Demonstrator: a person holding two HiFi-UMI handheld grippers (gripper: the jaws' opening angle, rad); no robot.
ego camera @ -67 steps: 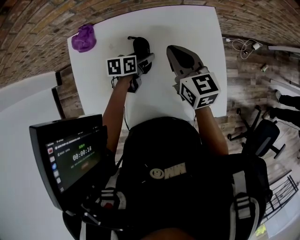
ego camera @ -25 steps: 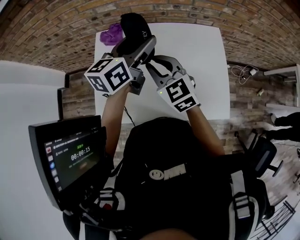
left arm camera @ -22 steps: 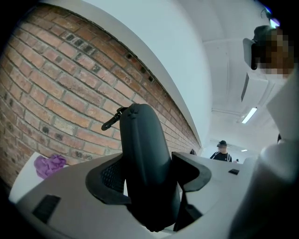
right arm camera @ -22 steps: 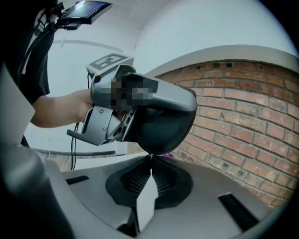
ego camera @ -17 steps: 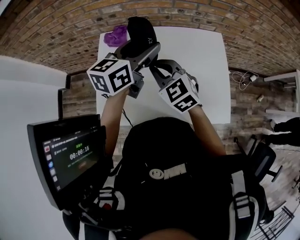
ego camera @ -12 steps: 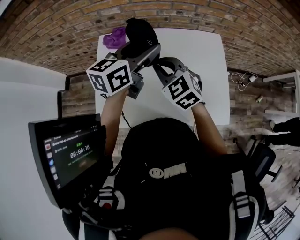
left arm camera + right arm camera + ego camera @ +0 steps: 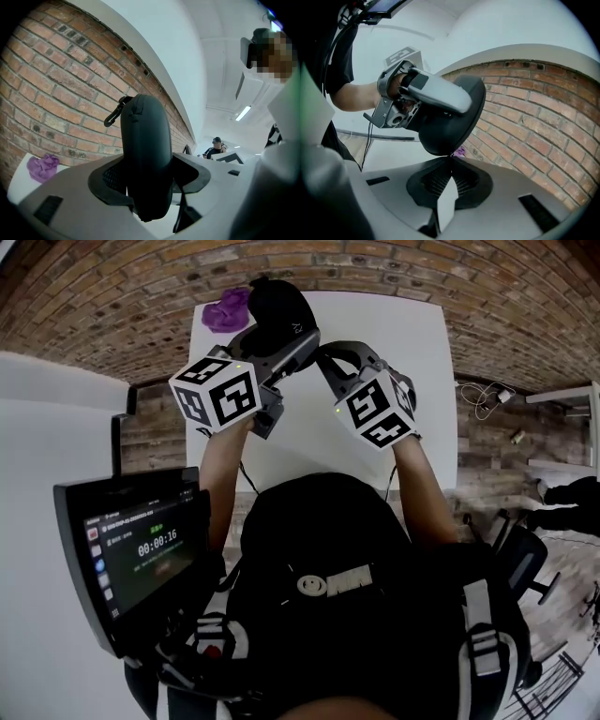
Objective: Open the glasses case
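Note:
The black glasses case [image 7: 281,307] hangs above the white table [image 7: 403,381], gripped across its sides by my left gripper [image 7: 279,341]. In the left gripper view the case [image 7: 145,154] stands upright between the pads of the left gripper [image 7: 151,180], a small loop at its upper left; these jaws have just been closing on it. My right gripper [image 7: 323,354] is shut, with its tips against the case's rounded end [image 7: 445,133]. In the right gripper view the right gripper [image 7: 451,159] shows no gap. I cannot make out whether it pinches a zipper tab.
A crumpled purple cloth [image 7: 225,310] lies at the table's far left corner, by the brick wall [image 7: 112,296]. A monitor [image 7: 141,554] hangs at the person's left side. A person [image 7: 216,146] stands far off in the room. Cables [image 7: 487,390] lie on the wooden floor at the right.
The case has been lifted off the table in my left gripper. Over the last second my right gripper rolled, shifted a little right, and its jaws came together at the case's end.

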